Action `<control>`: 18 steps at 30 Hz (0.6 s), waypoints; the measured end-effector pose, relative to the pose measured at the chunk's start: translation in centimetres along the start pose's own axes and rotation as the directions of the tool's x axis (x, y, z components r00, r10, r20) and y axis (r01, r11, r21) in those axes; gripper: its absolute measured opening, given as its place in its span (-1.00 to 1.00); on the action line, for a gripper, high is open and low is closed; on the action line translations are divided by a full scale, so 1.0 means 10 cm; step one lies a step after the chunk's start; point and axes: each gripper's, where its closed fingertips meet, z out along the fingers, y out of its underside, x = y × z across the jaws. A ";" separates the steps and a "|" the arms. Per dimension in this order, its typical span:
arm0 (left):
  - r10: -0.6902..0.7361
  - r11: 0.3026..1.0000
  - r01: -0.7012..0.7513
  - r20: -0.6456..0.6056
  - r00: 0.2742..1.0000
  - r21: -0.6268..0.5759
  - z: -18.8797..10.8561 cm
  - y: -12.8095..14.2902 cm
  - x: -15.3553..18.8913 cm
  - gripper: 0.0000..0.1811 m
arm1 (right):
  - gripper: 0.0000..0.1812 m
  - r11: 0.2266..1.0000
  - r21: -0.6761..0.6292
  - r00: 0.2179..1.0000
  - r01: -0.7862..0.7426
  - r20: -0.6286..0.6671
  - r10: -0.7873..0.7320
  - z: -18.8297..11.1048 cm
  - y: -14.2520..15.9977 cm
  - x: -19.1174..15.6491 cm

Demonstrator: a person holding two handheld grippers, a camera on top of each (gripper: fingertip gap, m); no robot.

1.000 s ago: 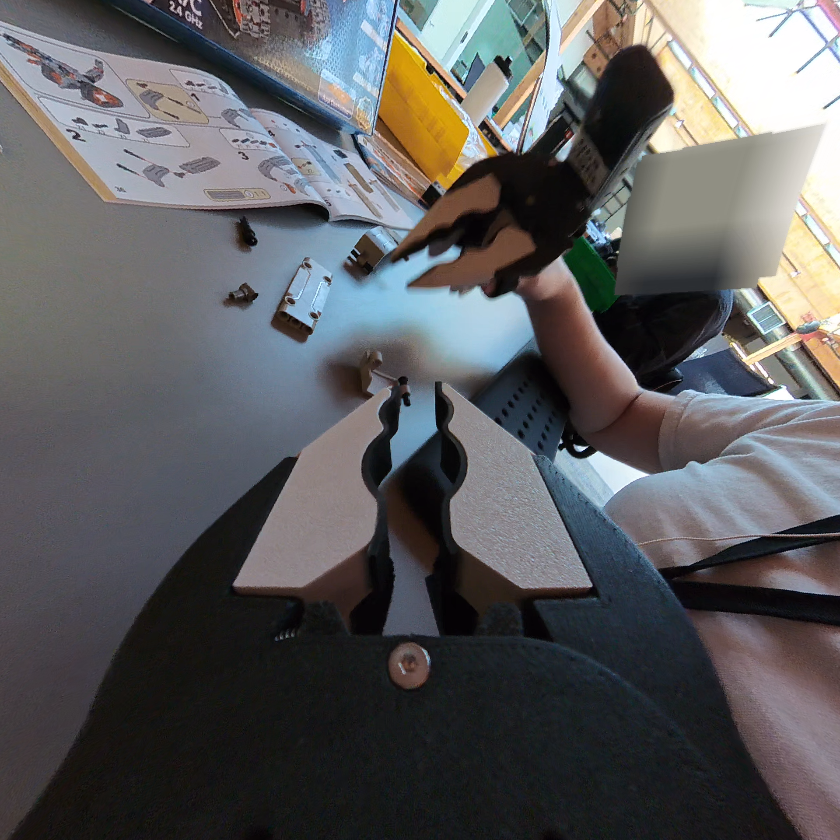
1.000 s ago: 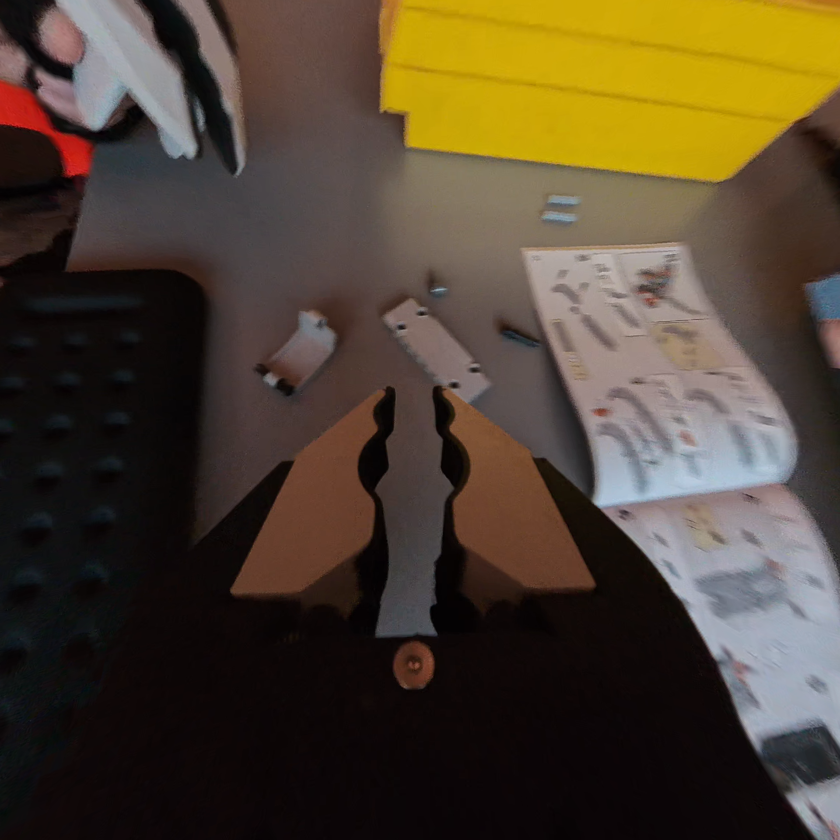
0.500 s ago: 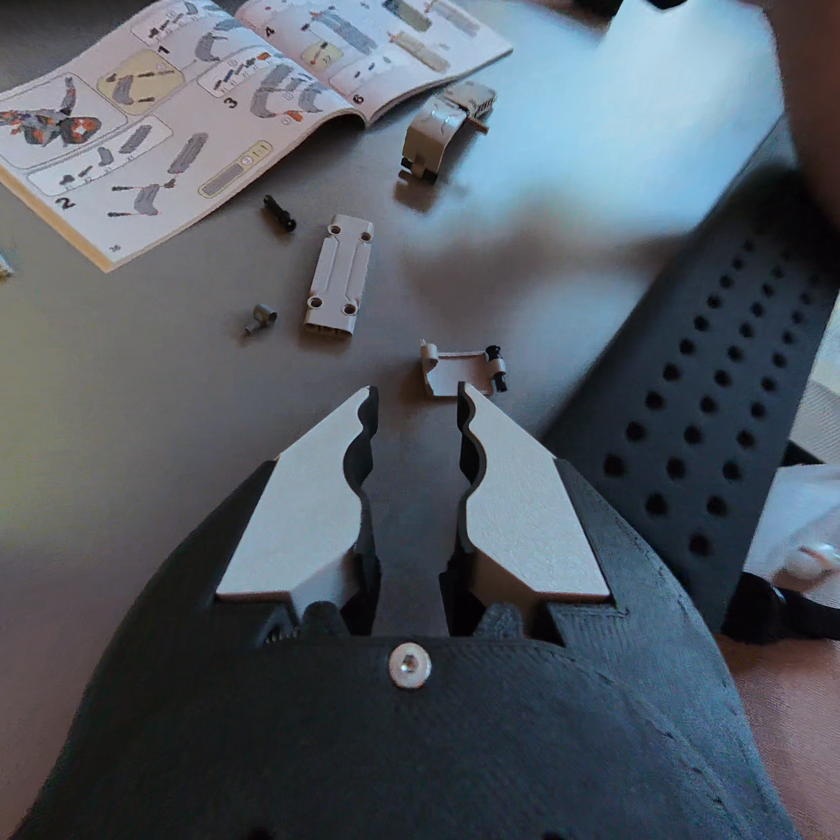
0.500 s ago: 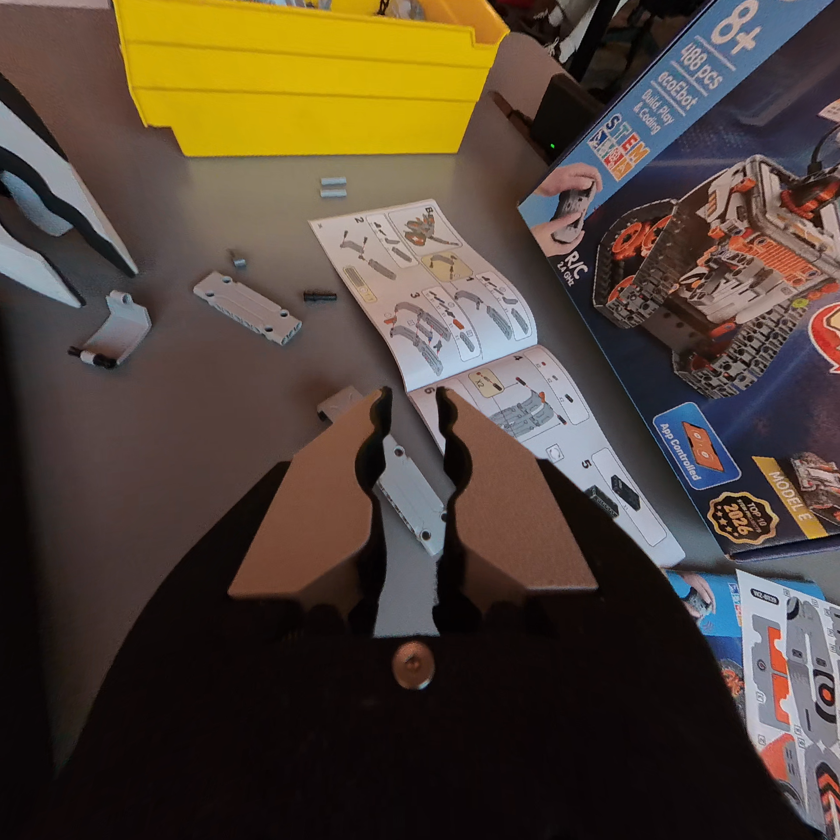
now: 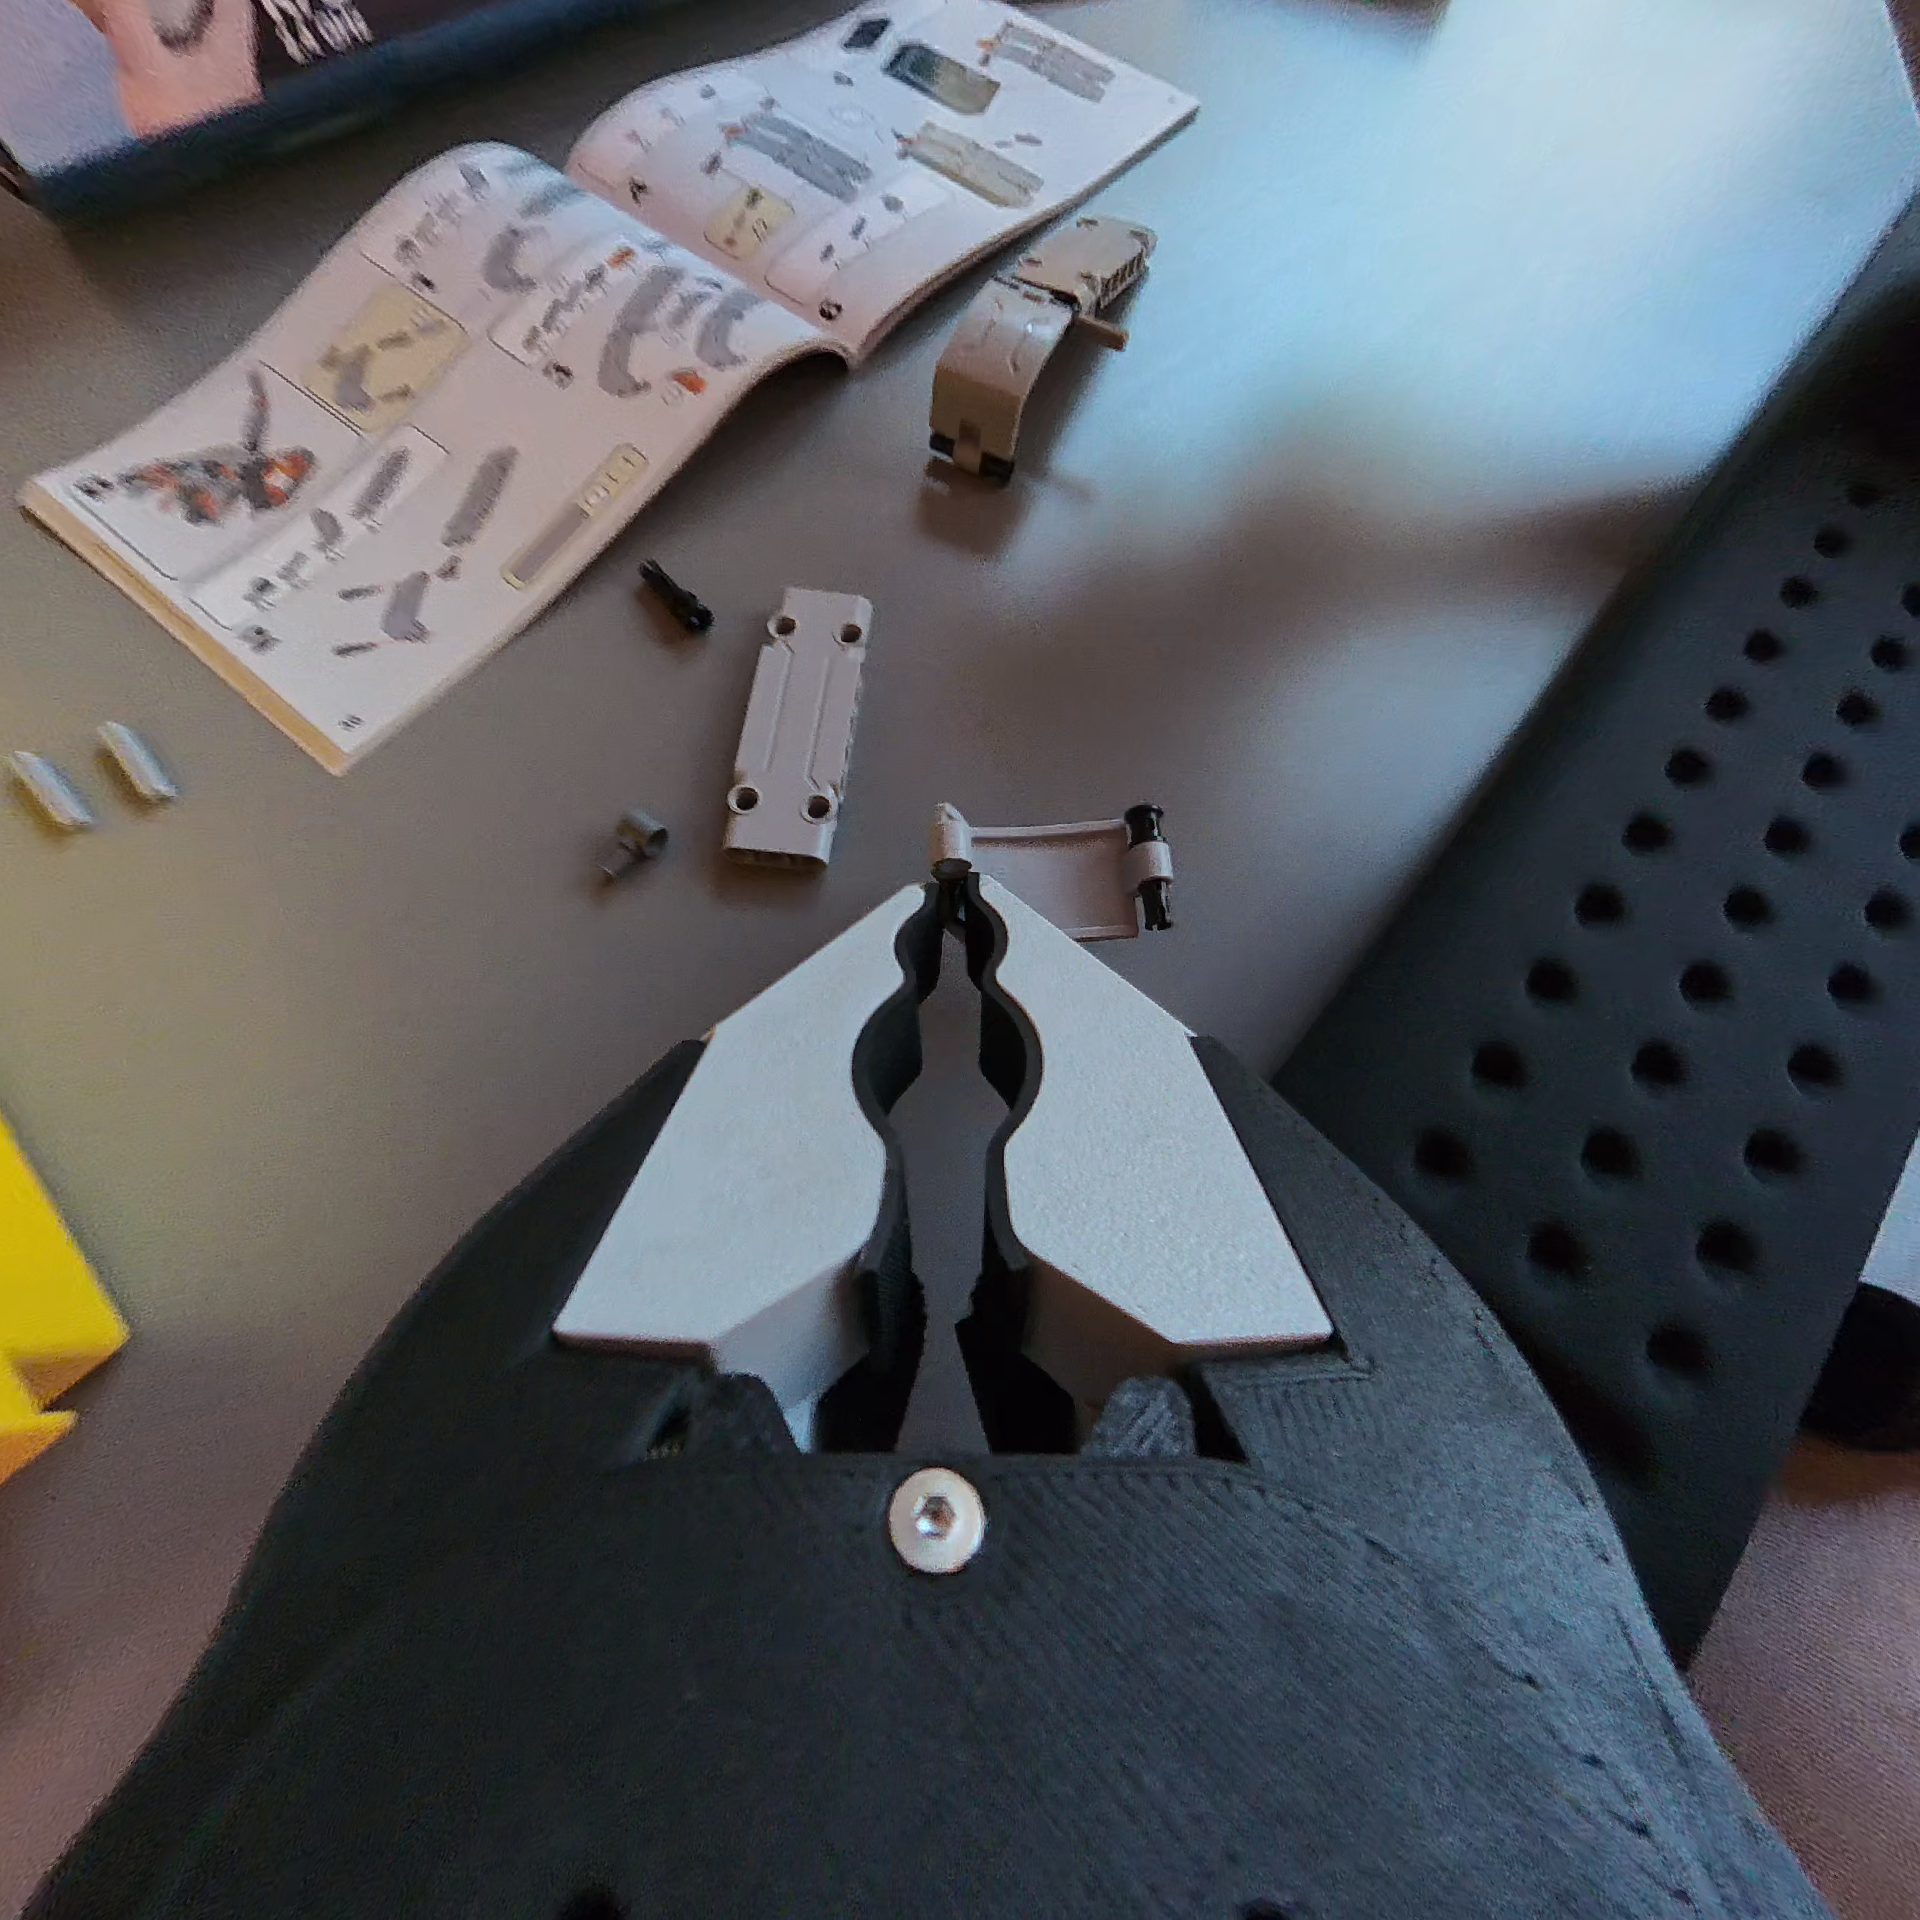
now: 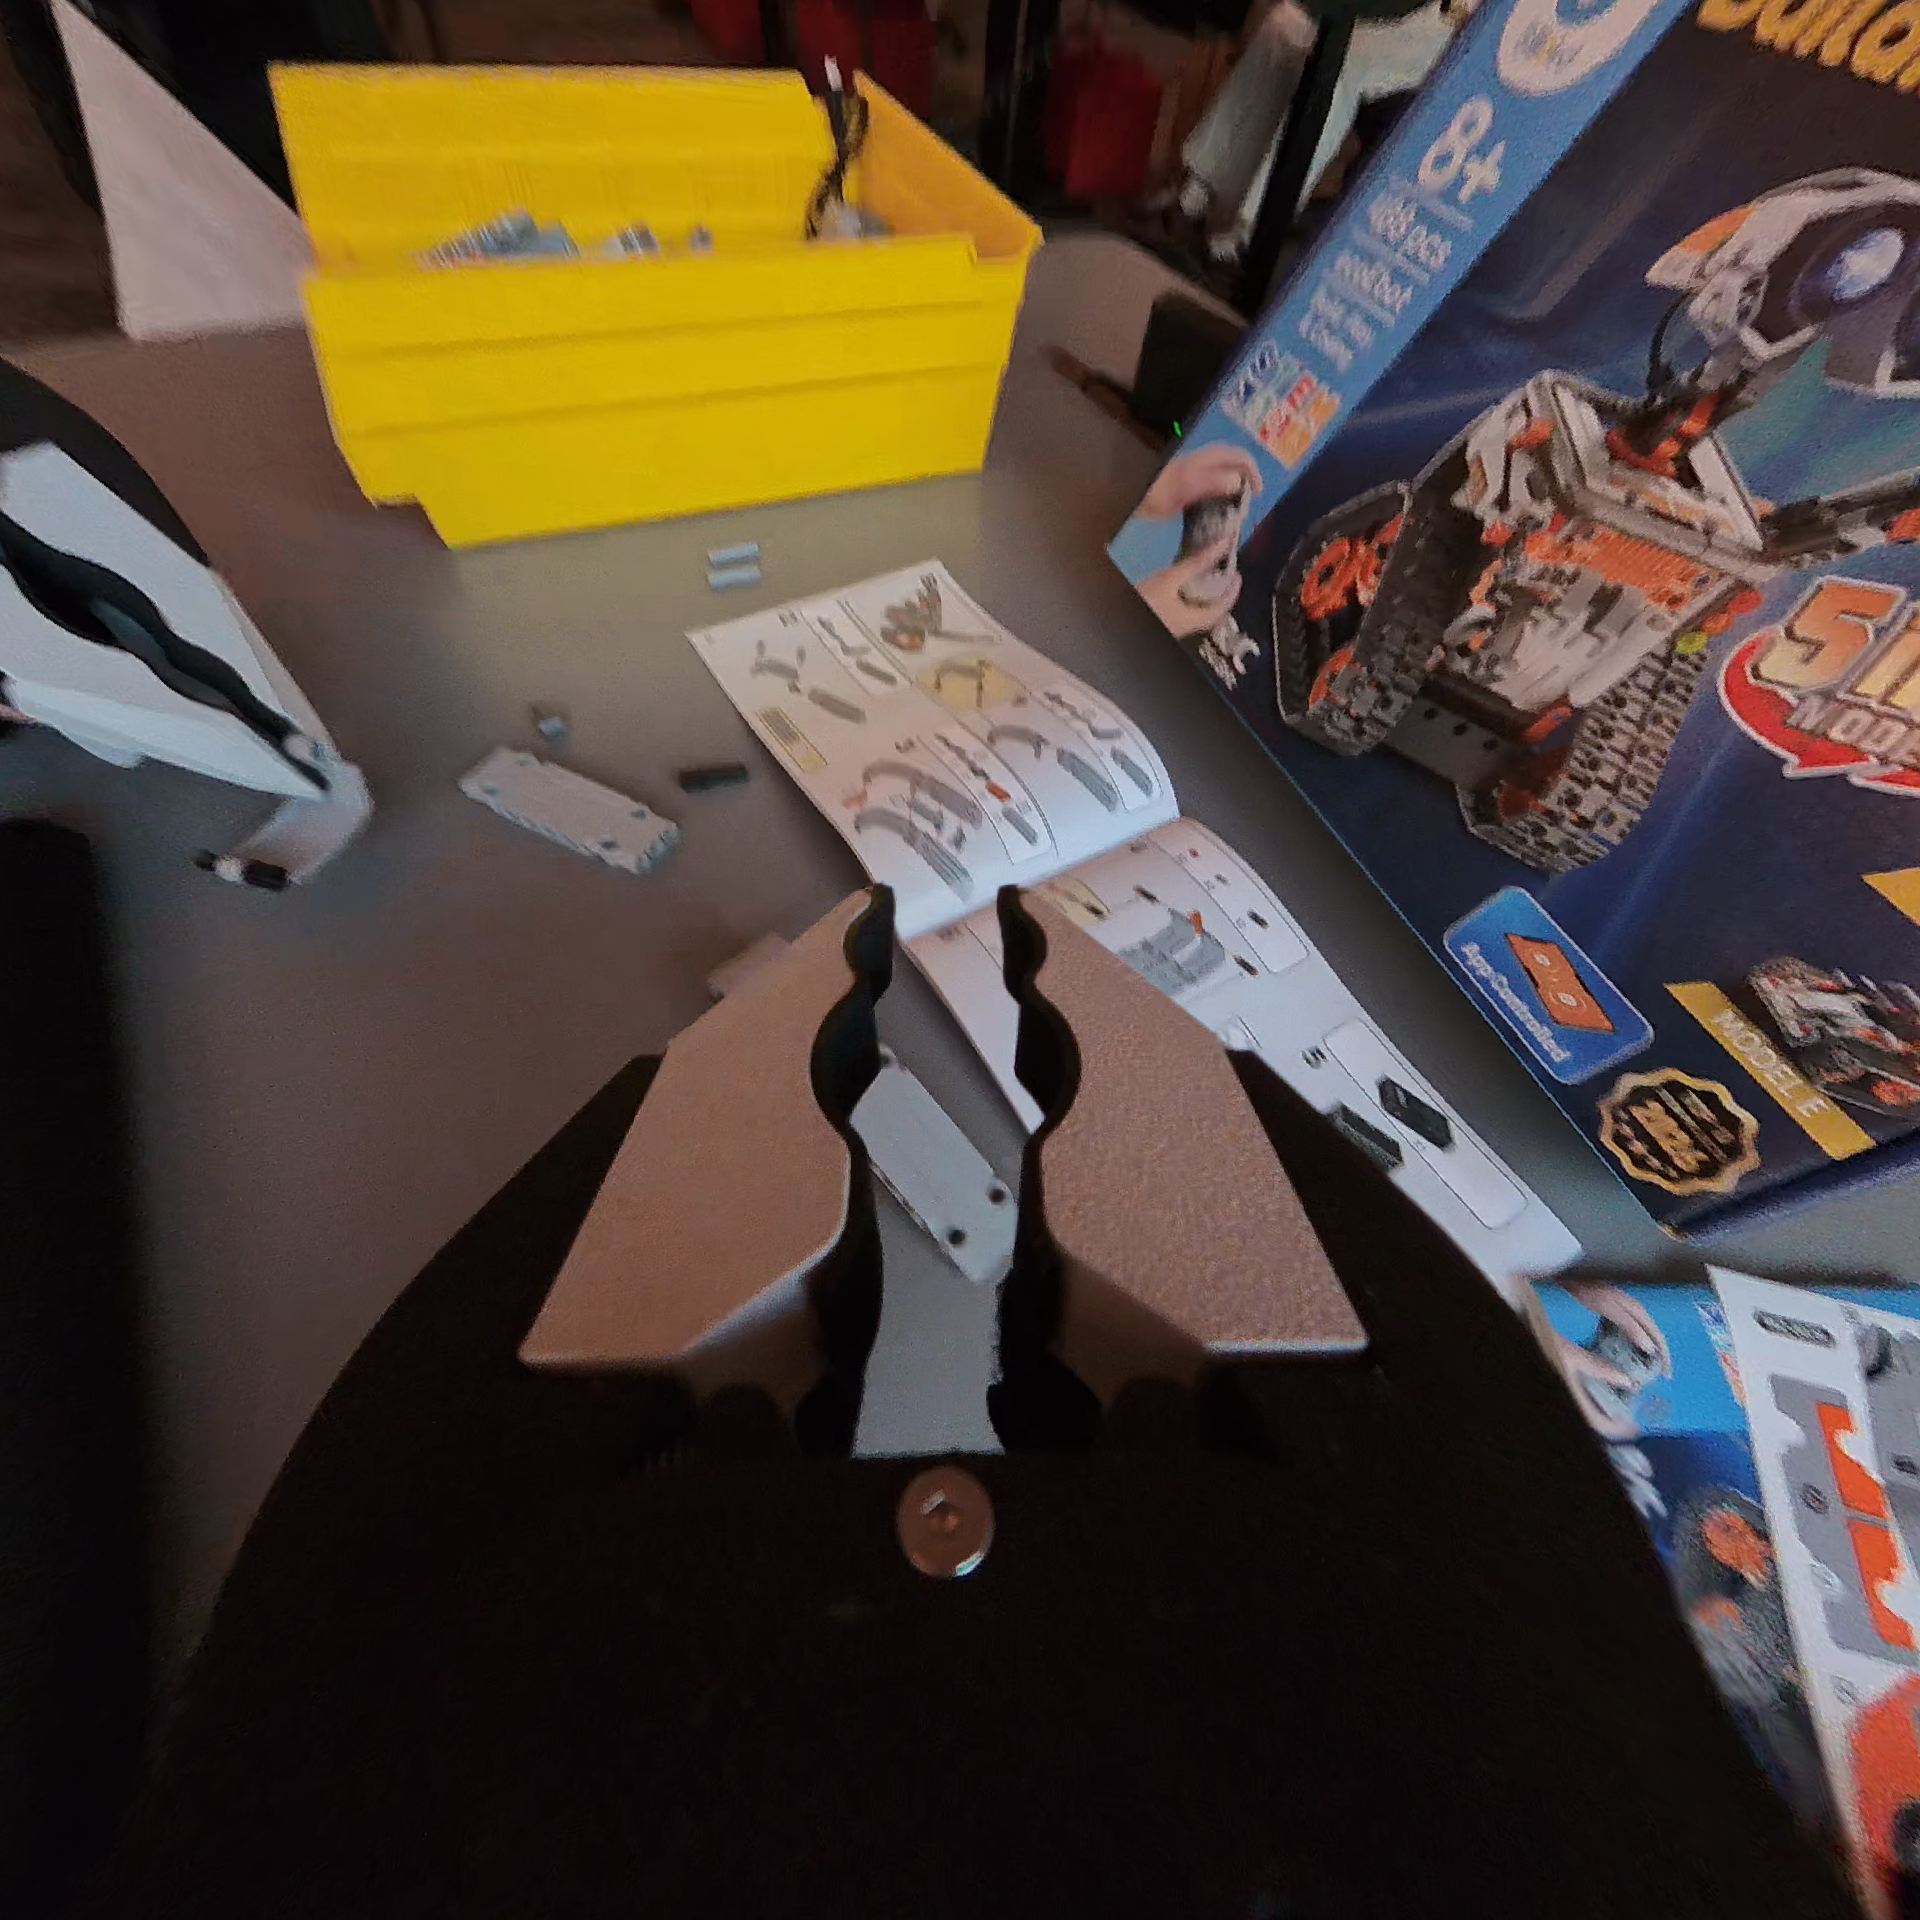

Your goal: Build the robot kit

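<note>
My left gripper (image 5: 951, 896) is shut on the near-left corner of a small grey curved panel (image 5: 1049, 868) that lies on the dark table, with something black pinched between the tips. The panel carries a black pin (image 5: 1148, 868) at its right end. The right wrist view shows this gripper at the left, on the same panel (image 6: 317, 831). My right gripper (image 6: 945, 914) is open with a narrow gap and hovers over a grey panel assembly (image 6: 935, 1174) beside the open instruction booklet (image 6: 987, 779). That assembly also shows in the left wrist view (image 5: 1023, 353).
A flat grey panel with holes (image 5: 795, 727), a loose black pin (image 5: 675, 595), a small grey connector (image 5: 636, 836) and two light grey pieces (image 5: 88, 774) lie nearby. A yellow bin (image 6: 665, 395) stands behind, a toy box (image 6: 1558, 623) to the right. A black perforated slab (image 5: 1662, 935) borders the table. The left gripper's tips are roughly 20 centimeters from the right gripper's.
My left gripper swung down, moved up to the small curved panel and closed on its corner. My right gripper came over the grey assembly by the booklet and stays open.
</note>
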 end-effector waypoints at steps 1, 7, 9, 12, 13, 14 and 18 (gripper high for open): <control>0.023 1.000 -0.024 0.034 0.999 0.016 -0.04 -0.04 -0.03 -0.98 | -0.80 0.998 0.052 0.999 -0.024 0.030 0.022 0.01 -0.09 -0.07; 0.174 0.978 -0.201 0.302 0.937 0.061 -0.30 -0.22 -0.25 -0.98 | -0.65 0.957 0.163 0.903 -0.242 0.398 0.160 0.25 -0.49 -1.10; 0.212 0.969 -0.242 0.351 0.912 0.043 -0.34 -0.22 -0.26 -0.98 | -0.54 0.973 0.101 0.895 -0.207 0.422 0.147 0.45 -0.40 -1.47; 0.279 0.956 -0.292 0.391 0.877 -0.026 -0.36 -0.13 -0.25 -0.98 | -0.43 0.998 0.022 0.927 -0.065 0.371 0.052 0.72 -0.16 -1.82; 0.300 0.950 -0.308 0.402 0.865 -0.047 -0.37 -0.11 -0.25 -0.98 | -0.43 0.999 0.008 0.931 -0.038 0.363 0.032 0.76 -0.11 -1.90; 0.320 0.944 -0.323 0.414 0.852 -0.066 -0.38 -0.10 -0.24 -0.98 | -0.43 1.000 -0.006 0.934 -0.028 0.356 0.028 0.79 -0.08 -1.96; 0.349 0.935 -0.343 0.434 0.831 -0.096 -0.39 -0.14 -0.18 -0.98 | -0.43 0.997 -0.057 0.946 -0.055 0.317 0.070 0.82 0.00 -2.02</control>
